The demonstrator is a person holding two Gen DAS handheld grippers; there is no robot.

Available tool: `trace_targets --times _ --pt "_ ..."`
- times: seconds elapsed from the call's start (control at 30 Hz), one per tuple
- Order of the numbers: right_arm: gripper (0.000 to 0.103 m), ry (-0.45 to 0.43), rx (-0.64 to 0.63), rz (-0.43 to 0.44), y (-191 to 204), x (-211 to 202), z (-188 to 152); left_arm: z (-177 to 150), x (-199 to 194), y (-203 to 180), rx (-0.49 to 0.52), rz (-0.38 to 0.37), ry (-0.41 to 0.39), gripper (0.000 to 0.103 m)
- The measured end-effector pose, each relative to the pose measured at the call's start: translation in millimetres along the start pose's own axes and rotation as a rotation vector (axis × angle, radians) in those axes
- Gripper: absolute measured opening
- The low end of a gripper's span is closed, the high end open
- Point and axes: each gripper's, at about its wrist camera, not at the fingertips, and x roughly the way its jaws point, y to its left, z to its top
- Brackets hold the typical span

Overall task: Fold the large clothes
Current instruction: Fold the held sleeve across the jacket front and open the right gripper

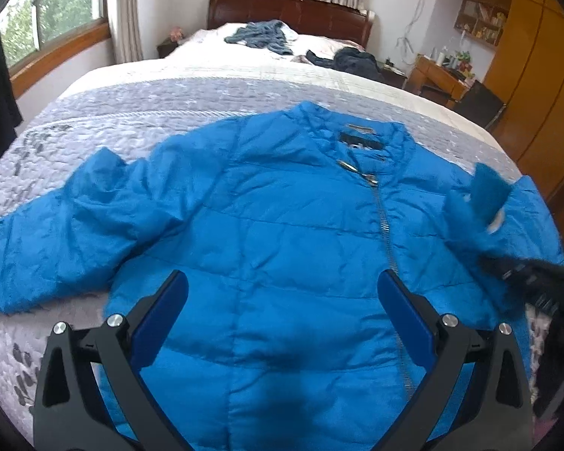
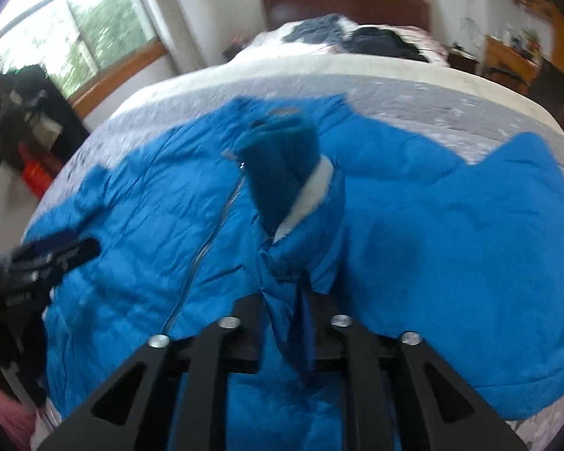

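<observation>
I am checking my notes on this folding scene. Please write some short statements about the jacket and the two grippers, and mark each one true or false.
1. The jacket is blue. True.
2. The left gripper is shut on the jacket. False: it is open above it.
3. The right gripper pinches jacket fabric. True.
4. The jacket lies on the floor. False: it lies on the bed.
5. The zipper is fully open. False: it is mostly closed.

One blue jacket (image 1: 282,233), two grippers (image 1: 282,282) (image 2: 285,293), perhaps two dark garments (image 1: 259,37) (image 1: 357,61) on one bed (image 1: 131,120).
</observation>
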Motion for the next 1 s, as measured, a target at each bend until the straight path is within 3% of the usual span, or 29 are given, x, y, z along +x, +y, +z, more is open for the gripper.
trace_targets --times 0.03,0.17,0.23,0.4,0.5,0.57,0.63,0.67,0.7,0.77,0.83,0.87,0.93,1.0 --pt "0.041 0.007 -0.022 0.023 5.2 -1.8 -2.8 -0.2 1.4 -2.8 0.002 -0.009 0.007 0.100" --pt "0.050 -0.047 -0.065 0.076 16.6 -27.0 -7.1 1.4 10.9 -13.9 0.000 -0.061 0.047 0.100" --pt "0.051 -0.101 -0.036 0.074 7.7 -49.9 -4.9 2.0 17.8 -21.4 -0.004 -0.093 0.075 0.100" --pt "0.051 -0.229 0.117 -0.050 -40.2 -95.2 8.3 6.9 43.3 -48.7 -0.002 -0.155 0.153 0.100" --pt "0.051 -0.299 0.191 -0.080 -68.2 -109.7 8.3 12.4 58.8 -67.3 0.008 -0.176 0.177 0.099" --pt "0.051 -0.301 0.215 -0.106 -82.2 -109.9 8.4 16.3 68.8 -77.8 0.002 -0.185 0.184 0.099" --pt "0.052 -0.300 0.247 -0.107 -98.1 -111.3 5.6 20.6 76.3 -85.5 -0.007 -0.189 0.185 0.091" --pt "0.052 -0.298 0.255 -0.108 -100.7 -110.8 4.9 22.3 80.0 -88.9 -0.008 -0.188 0.186 0.076" --pt "0.052 -0.298 0.269 -0.109 -107.0 -111.8 4.2 23.6 82.8 -90.7 -0.007 -0.188 0.192 0.069" --pt "0.052 -0.305 0.287 -0.110 -113.8 -112.4 3.9 24.1 85.7 -97.1 -0.001 -0.172 0.177 0.064" --pt "0.052 -0.310 0.296 -0.111 -118.9 -114.1 4.1 25.5 81.6 -101.1 0.017 -0.152 0.143 0.046" --pt "0.052 -0.311 0.299 -0.112 -119.2 -113.7 3.3 26.7 77.5 -100.1 0.018 -0.160 0.124 0.025" --pt "0.052 -0.310 0.302 -0.110 -121.4 -113.2 2.2 30.4 69.4 -93.8 -0.007 -0.223 0.105 0.019" --pt "0.052 -0.305 0.306 -0.099 -123.6 -112.3 2.3 33.1 61.2 -87.0 -0.020 -0.241 0.088 0.018"
